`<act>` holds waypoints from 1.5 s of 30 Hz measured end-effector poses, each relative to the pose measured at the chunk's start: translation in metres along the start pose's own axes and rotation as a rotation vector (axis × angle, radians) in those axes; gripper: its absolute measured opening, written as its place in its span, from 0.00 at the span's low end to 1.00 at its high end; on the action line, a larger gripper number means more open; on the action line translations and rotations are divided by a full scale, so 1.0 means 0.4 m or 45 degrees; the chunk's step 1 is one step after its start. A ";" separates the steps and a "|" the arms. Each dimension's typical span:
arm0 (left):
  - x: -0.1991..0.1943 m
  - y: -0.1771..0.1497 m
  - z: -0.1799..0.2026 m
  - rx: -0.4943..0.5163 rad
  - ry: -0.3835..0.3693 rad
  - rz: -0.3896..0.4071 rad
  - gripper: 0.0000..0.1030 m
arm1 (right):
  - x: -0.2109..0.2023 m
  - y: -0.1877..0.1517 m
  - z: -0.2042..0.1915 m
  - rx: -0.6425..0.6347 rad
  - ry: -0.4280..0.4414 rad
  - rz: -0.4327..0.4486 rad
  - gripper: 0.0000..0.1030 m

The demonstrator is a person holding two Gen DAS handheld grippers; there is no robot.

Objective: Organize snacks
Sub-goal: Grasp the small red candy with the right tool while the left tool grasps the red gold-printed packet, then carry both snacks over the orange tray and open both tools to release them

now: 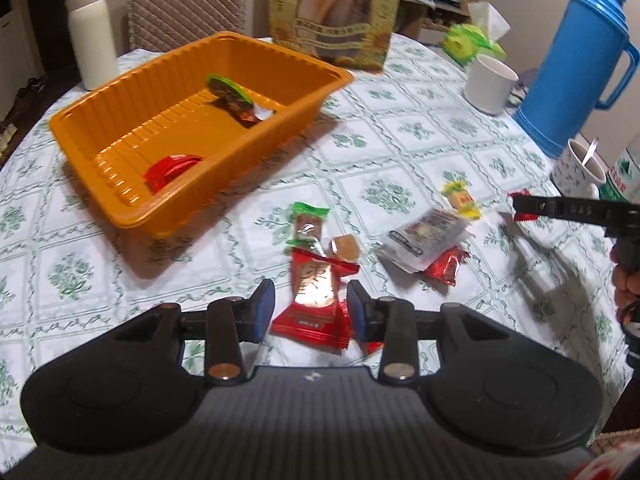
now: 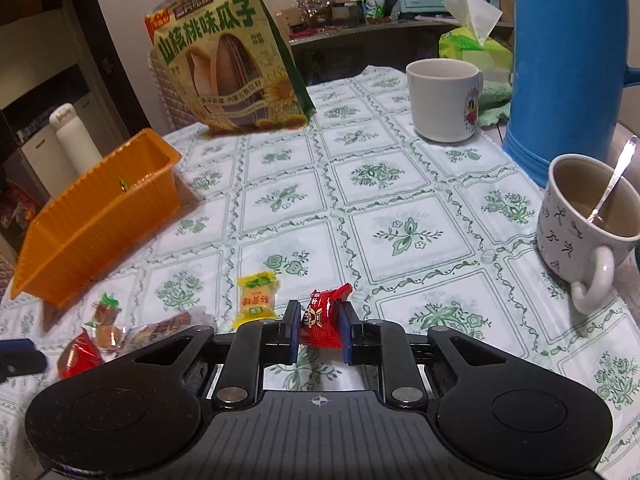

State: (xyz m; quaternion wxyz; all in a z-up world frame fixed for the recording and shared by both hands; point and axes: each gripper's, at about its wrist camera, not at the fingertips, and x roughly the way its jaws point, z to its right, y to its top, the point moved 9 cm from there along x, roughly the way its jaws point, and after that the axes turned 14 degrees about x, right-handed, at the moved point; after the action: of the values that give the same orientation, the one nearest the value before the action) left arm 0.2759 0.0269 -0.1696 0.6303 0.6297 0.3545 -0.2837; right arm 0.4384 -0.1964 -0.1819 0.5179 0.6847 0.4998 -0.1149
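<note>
Right gripper (image 2: 319, 326): jaws pinch small red candy (image 2: 323, 316), lifted off tablecloth (image 2: 400, 184). Left gripper (image 1: 311, 309): jaws spread, straddling red snack packet (image 1: 314, 300). Orange tray (image 1: 120, 196) ahead-left of left jaws.

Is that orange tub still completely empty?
No, the orange tub already holds a red-wrapped snack and a green-edged one.
</note>
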 end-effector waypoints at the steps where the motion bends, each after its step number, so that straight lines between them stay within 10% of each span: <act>1: 0.009 0.001 0.002 0.007 -0.001 -0.005 0.34 | -0.006 0.000 0.001 0.006 0.003 0.001 0.20; 25: 0.029 0.001 -0.014 -0.037 -0.040 -0.030 0.23 | -0.079 -0.012 -0.015 0.006 0.064 -0.008 0.20; 45: -0.175 0.073 -0.144 -0.238 0.038 0.177 0.23 | -0.068 -0.001 -0.332 -0.228 0.392 -0.081 0.20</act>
State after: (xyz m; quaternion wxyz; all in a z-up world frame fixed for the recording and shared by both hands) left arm 0.2529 0.0793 -0.0935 0.6991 0.5955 0.3441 -0.1955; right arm 0.3774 -0.1023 -0.1056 0.4902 0.6292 0.6028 0.0202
